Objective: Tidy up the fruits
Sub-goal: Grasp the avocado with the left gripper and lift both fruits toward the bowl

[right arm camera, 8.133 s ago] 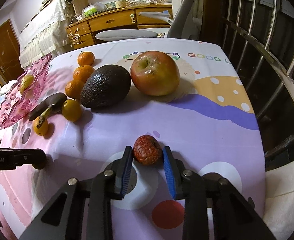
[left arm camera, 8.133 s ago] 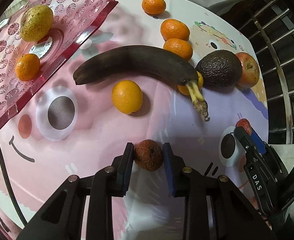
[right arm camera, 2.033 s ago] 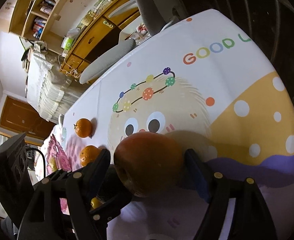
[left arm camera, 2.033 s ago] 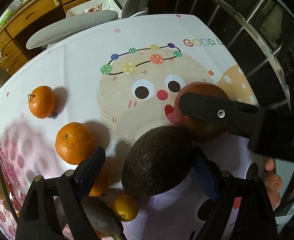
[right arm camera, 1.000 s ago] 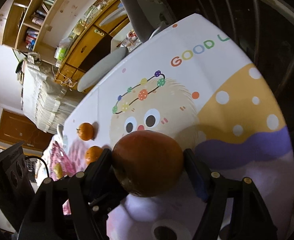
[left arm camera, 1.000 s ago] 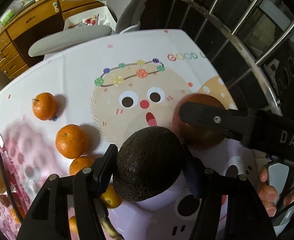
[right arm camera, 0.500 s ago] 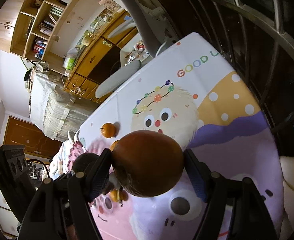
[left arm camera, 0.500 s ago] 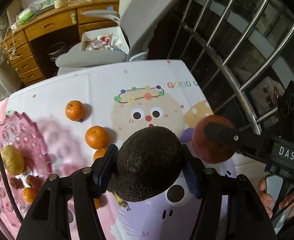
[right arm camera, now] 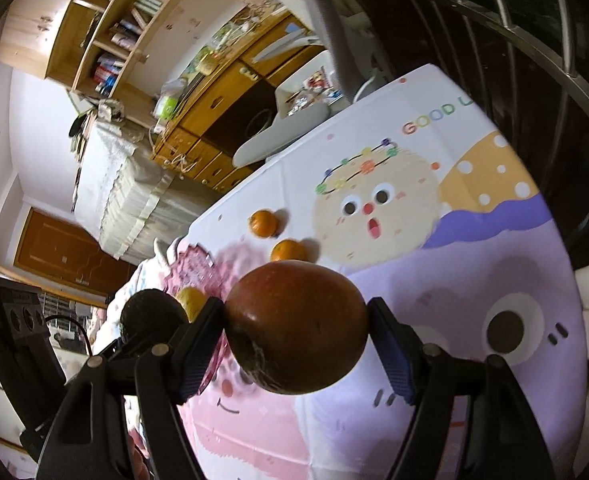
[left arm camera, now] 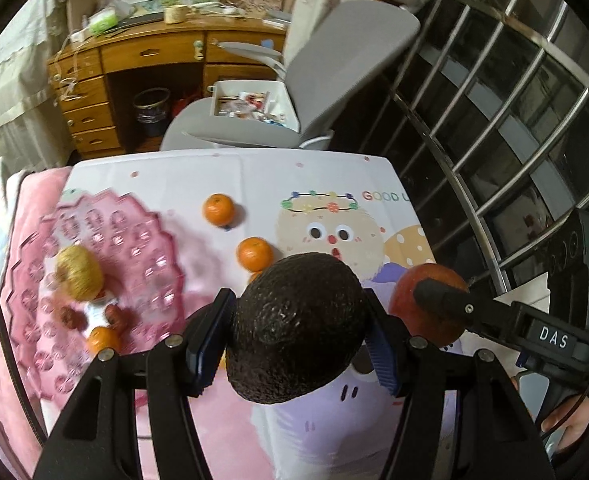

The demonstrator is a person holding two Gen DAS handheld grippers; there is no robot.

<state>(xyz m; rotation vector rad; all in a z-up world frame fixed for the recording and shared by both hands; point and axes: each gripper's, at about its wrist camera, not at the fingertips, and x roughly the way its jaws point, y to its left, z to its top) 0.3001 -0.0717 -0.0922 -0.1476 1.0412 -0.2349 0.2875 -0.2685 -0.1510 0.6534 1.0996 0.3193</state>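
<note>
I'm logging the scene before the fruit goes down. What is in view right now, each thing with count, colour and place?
avocado: 1, dark, held off the table between the left gripper's fingers
apple: 1, red, held between the right gripper's fingers
oranges: 2 plainly on the cloth, a third peeks behind the avocado, 1 on the plate
plate: 1, pink, table's left side
yellow-green fruit: 1, on the plate
small dark red fruits: 2, on the plate
tablecloth: 1, cartoon print
office chair: 1, grey, behind table
left gripper: black
right gripper: black
</note>
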